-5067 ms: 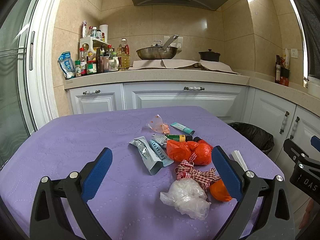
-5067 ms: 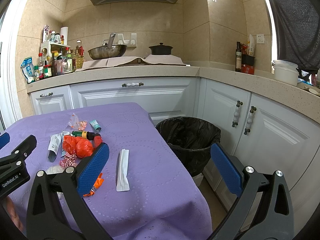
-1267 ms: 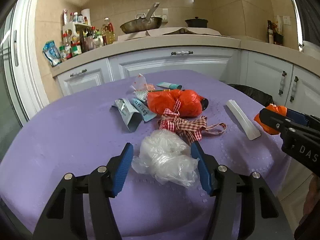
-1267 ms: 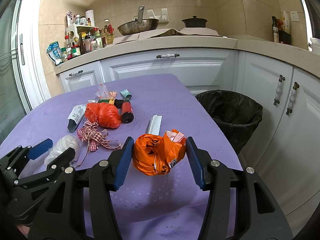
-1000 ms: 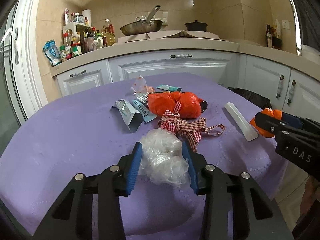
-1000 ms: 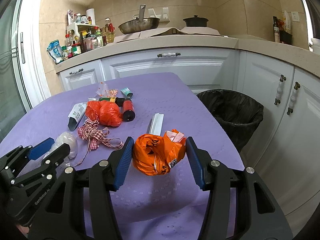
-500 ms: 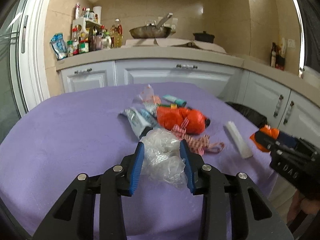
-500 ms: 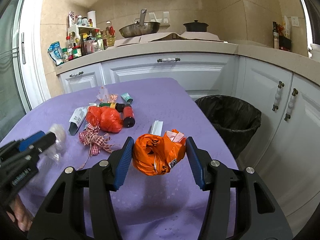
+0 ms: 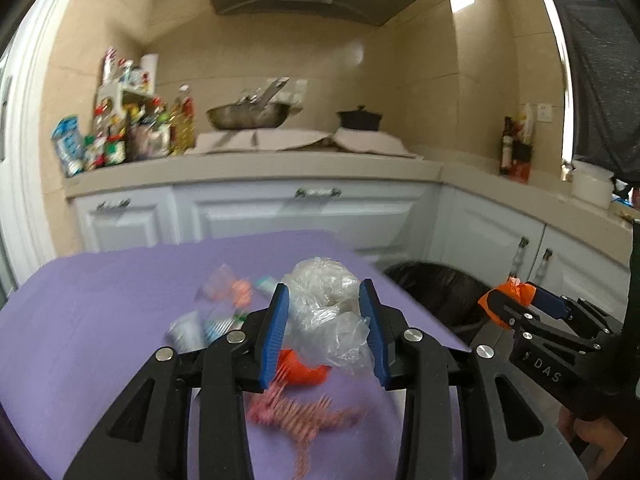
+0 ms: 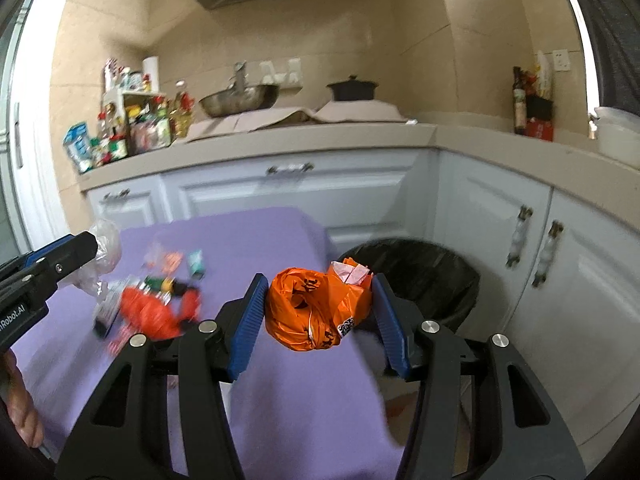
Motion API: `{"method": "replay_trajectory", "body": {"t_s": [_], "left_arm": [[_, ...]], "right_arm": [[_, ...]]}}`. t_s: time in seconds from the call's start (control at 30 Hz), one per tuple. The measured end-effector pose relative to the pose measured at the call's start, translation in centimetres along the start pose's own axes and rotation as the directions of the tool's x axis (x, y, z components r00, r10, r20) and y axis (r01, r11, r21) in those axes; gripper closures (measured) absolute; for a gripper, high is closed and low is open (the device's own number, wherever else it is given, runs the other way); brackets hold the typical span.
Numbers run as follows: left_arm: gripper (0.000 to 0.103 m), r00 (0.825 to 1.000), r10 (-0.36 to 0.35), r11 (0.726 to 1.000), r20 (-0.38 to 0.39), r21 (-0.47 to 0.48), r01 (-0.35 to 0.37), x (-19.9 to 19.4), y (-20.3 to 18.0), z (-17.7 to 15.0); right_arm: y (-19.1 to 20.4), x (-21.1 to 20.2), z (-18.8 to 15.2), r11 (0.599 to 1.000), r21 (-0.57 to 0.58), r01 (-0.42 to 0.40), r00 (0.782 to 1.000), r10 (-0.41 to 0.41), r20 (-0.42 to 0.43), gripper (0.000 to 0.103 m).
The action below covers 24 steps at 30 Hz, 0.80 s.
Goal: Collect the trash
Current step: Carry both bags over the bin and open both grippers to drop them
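Two grippers lift bagged trash above a kitchen table

The left gripper clenches a clear bag; the right gripper clenches an orange bag. Both bags hang clear of the purple table, where blurred litter lies, near the black-lined bin beside it.

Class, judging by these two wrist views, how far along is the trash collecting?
Done: nothing visibly lies in the black-lined bin yet. In hand: the left gripper holds a clear plastic bag, the right gripper an orange bag. Left: a red bag, wrappers and a checked ribbon on the purple table.
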<state>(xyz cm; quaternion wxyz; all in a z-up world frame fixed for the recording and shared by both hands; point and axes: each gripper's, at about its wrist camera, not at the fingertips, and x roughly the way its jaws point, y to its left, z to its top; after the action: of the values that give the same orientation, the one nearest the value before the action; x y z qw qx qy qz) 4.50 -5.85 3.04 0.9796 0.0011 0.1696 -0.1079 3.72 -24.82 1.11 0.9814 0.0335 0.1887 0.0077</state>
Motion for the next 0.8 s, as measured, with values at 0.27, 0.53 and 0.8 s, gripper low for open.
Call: {"method": "replay_trajectory", "body": {"t_s": [0.27, 0.53, 0.8], "left_arm": [[0.066, 0.997, -0.071, 0.997, 0.029, 0.019, 0.070, 4.5, -3.9, 3.9], [0.066, 0.995, -0.090, 0.994, 0.033, 0.061, 0.088, 9.6, -8.0, 5.5], [0.066, 0.994, -0.110, 0.990, -0.023, 0.090, 0.112, 14.7, -11.0, 5.4]], "right_arm": [[-4.4, 2.4, 4.4, 0.998, 0.009, 0.067, 0.994, -0.067, 0.082, 0.051], [-8.1, 5.9, 6.4, 0.992, 0.035, 0.123, 0.988, -0.125, 0.095, 0.051], [-11.2, 9.8, 7.1, 0.986, 0.066, 0.151, 0.985, -0.155, 0.073, 0.051]]}}
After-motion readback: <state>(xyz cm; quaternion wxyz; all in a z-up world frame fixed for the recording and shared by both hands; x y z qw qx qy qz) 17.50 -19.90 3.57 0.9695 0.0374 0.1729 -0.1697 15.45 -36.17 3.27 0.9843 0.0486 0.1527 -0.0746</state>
